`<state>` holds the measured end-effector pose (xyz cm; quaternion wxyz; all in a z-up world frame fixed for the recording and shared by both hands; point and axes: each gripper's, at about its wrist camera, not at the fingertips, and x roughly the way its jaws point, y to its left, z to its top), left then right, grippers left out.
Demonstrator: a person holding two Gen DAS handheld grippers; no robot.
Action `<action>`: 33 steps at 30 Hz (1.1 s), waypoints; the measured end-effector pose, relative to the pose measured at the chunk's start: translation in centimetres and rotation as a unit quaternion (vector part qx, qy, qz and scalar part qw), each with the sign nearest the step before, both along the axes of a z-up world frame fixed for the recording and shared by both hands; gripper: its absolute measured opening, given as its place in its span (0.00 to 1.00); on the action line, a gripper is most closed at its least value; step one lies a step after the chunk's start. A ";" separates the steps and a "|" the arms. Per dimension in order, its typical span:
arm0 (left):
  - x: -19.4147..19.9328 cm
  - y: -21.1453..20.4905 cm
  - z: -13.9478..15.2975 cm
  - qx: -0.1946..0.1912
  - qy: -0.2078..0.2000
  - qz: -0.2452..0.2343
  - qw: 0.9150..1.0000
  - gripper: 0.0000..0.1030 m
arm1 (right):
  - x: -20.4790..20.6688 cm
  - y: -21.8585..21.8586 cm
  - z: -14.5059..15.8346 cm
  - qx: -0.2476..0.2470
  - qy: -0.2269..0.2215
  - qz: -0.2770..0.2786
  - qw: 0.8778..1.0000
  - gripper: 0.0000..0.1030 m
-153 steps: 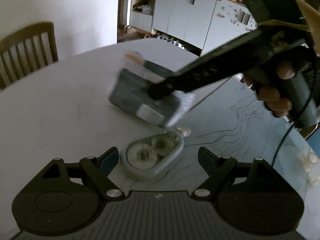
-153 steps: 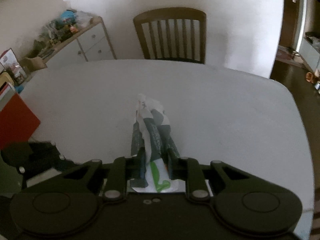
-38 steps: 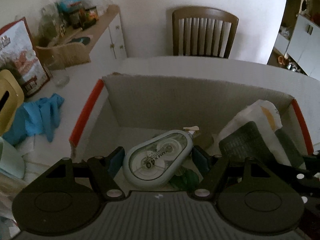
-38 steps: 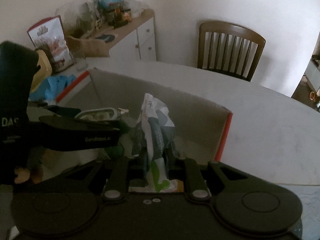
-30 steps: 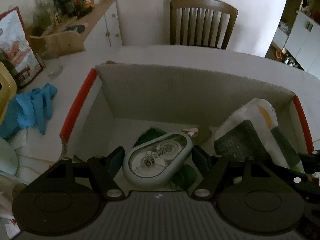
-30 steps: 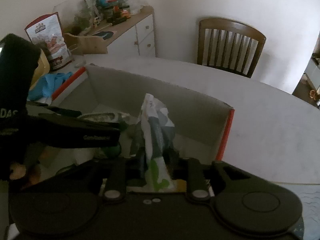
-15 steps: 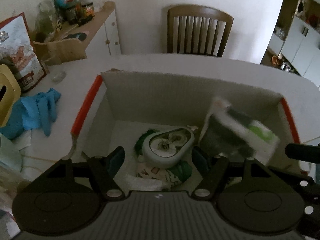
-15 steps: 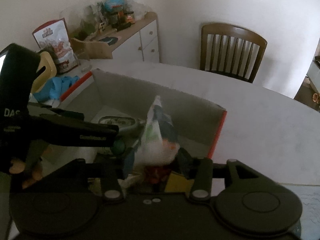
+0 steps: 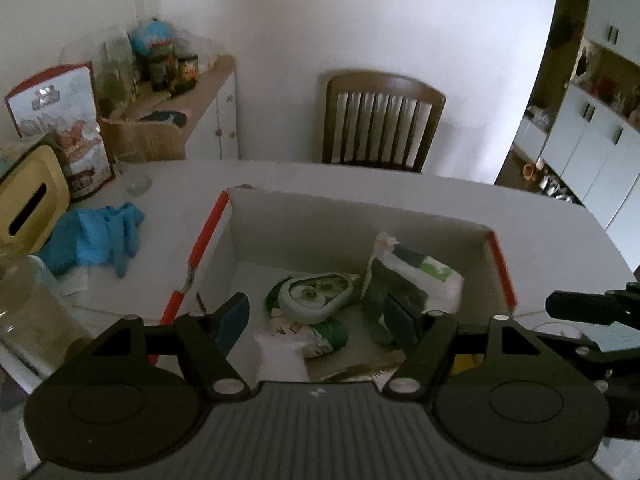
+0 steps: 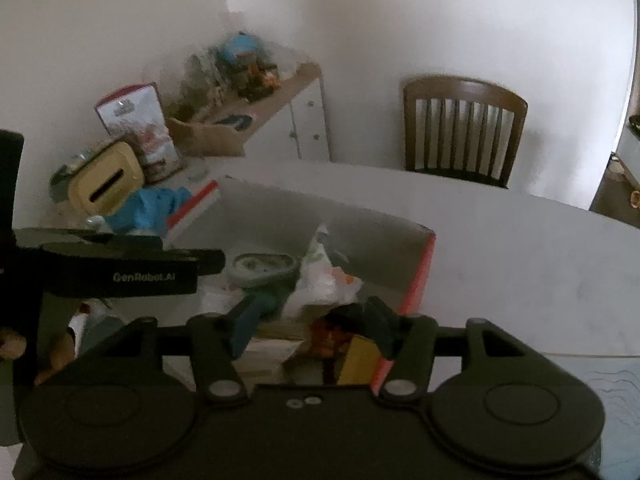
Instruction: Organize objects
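A cardboard box [image 9: 344,216] with red-edged flaps stands on the white table. Inside it lie a pale green correction-tape dispenser [image 9: 316,298] on a green-printed wrapper, and a grey, white and green packet [image 9: 408,276] leaning against the right wall. My left gripper [image 9: 318,322] hangs open above the box with nothing between its fingers. My right gripper [image 10: 314,326] is also above the box [image 10: 360,224], its jaws opening and empty; the packet [image 10: 328,272] and the dispenser [image 10: 260,268] lie below it. The left gripper's arm [image 10: 120,272] crosses the right wrist view at left.
A blue glove [image 9: 100,236], a glass [image 9: 138,178], a yellow tissue holder [image 9: 28,208] and a printed bag [image 9: 60,128] crowd the table's left end. A cluttered sideboard [image 9: 200,92] and a wooden chair [image 9: 380,120] stand behind. A clear jar [image 9: 32,312] is near left.
The dispenser dropped from my left gripper into the box. My right gripper opened and let the packet fall against the box's right wall. Both grippers have risen away from the box.
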<state>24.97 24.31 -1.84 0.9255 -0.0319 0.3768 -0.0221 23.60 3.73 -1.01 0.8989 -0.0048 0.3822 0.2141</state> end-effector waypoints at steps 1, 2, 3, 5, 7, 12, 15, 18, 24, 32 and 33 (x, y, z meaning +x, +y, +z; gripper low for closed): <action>-0.6 0.0 0.3 -0.001 -0.006 0.001 1.000 0.72 | -0.4 -0.1 0.3 0.003 -0.004 0.002 1.000 0.59; -1.3 0.0 0.6 -0.005 -0.012 0.000 1.000 0.72 | -0.8 -0.1 0.6 0.005 -0.009 0.003 1.000 0.60; -1.8 0.0 0.8 -0.007 -0.016 0.000 1.000 0.72 | -1.1 -0.2 0.8 0.008 -0.013 0.004 1.000 0.61; -2.8 0.0 1.3 -0.009 -0.024 -0.001 1.000 0.72 | -1.8 -0.4 1.3 0.017 -0.019 0.008 1.000 0.62; -3.6 0.1 1.8 -0.013 -0.031 -0.001 0.999 0.82 | -2.6 -0.6 1.7 0.020 -0.028 0.012 0.999 0.65; -5.4 -0.2 2.5 -0.011 -0.047 -0.009 0.999 0.82 | -4.1 -1.1 2.4 0.031 -0.040 0.017 0.999 0.72; -6.3 -0.4 2.8 -0.013 -0.052 -0.015 0.998 0.82 | -5.0 -1.4 2.7 0.040 -0.046 0.022 0.998 0.78; -7.1 -0.4 3.0 -0.018 -0.053 -0.015 0.998 0.83 | -6.1 -1.7 3.0 0.049 -0.059 0.027 0.997 0.84; -8.4 -0.6 3.4 -0.020 -0.061 -0.015 0.998 0.89 | -7.8 -2.1 3.6 0.061 -0.084 0.028 0.994 0.97; -9.8 -0.9 3.4 -0.023 -0.061 -0.015 0.998 1.00 | -9.4 -2.9 3.5 0.054 -0.095 0.022 0.994 0.99; -10.0 -0.9 3.4 -0.021 -0.060 -0.015 0.998 1.00 | -9.6 -3.0 3.5 0.054 -0.095 0.021 0.994 0.99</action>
